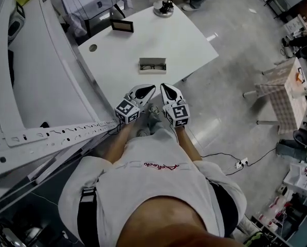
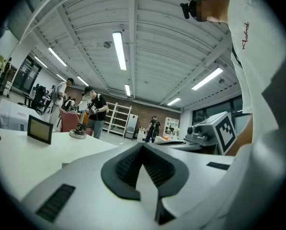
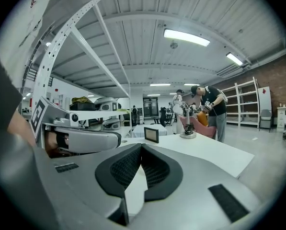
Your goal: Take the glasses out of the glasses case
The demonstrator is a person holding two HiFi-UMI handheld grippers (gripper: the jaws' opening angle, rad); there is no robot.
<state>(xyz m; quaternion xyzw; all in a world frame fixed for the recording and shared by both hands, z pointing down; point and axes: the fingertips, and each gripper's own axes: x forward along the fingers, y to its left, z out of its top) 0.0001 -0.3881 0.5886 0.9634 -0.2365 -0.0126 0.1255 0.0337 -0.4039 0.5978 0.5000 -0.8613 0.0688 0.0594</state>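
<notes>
Glasses case [image 1: 152, 65], a grey box, sat on the smooth white table [image 1: 184, 40] above shiny grey floor [image 1: 230, 112].
White plastic left gripper [image 1: 151, 88] and right gripper [image 1: 163, 86] hung short of it, both pinched shut, empty.

It was a big lab hall where people worked with machines. Long lights [image 2: 119, 50] hung under a high white roof. The floor [image 1: 235, 60] was grey and shiny, and a plug strip [image 1: 240, 163] lay on it. A white table [image 1: 194, 45] stood in the open. Tall shelves [image 3: 245, 102] stood by a brick wall [image 3: 276, 78]. A person [image 3: 211, 107] worked at a machine [image 3: 186, 119] on a table.
</notes>
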